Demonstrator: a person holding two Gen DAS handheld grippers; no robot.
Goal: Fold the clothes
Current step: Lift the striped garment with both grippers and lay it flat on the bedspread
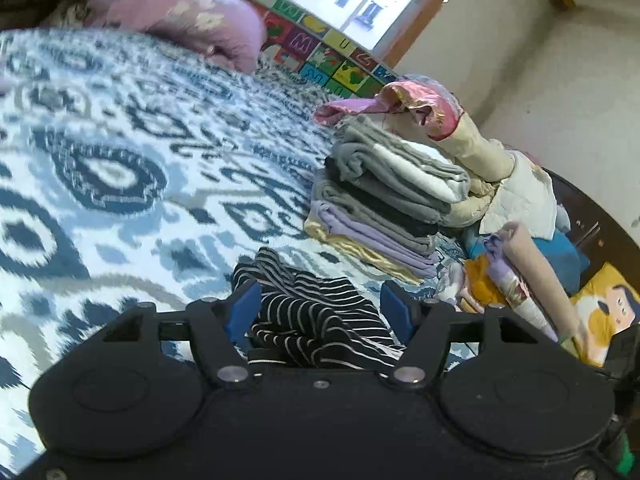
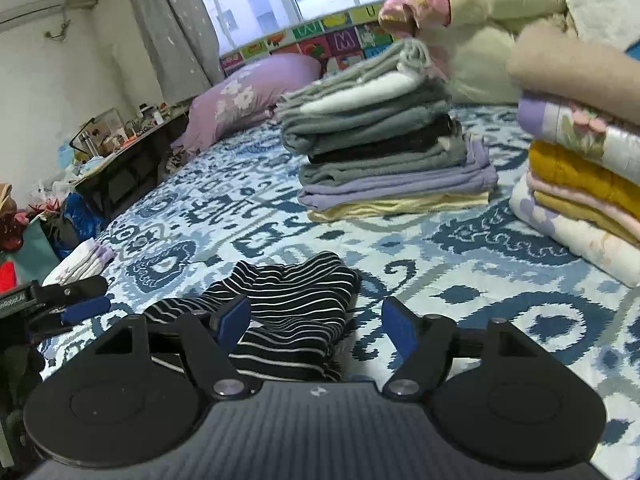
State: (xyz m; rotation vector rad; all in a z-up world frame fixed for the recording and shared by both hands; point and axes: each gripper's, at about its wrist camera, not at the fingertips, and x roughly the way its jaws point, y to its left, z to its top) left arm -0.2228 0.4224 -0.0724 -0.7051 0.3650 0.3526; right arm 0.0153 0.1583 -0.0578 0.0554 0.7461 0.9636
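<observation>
Pickup stage, judged from the layout: no fold made yet on this piece. Found garment (image 2: 280, 312), black with thin white stripes, bunched on bed (image 2: 460, 248) at 6 o'clock in both wrist views, well apart from stack (image 2: 384, 148) of folded clothes at 12 to 1 o'clock. Saw left gripper (image 1: 320, 306) spread wide, pads standing either side of raised striped folds without pressing them; pinching nothing. Saw right gripper (image 2: 315, 316) spread too, cloth reaching under its 9 o'clock pad, bare bed before its 3 o'clock pad; pinching nothing either. Read long axis of garment, in right wrist view, as running roughly from 8 o'clock to 2 o'clock, with far end rounded and puffed up toward 1 o'clock and nearer end trailing flat toward 8 o'clock. Could not tell collar from hem, nor front from back, in such a heap. Judged next move to call for closing each pair of pads on a separate edge or corner, one layer only if possible, then lifting and drawing apart to spread cloth flat along that axis before any fold. Judged grabbing mid-bunch likely to catch several layers and leave it twisted.
</observation>
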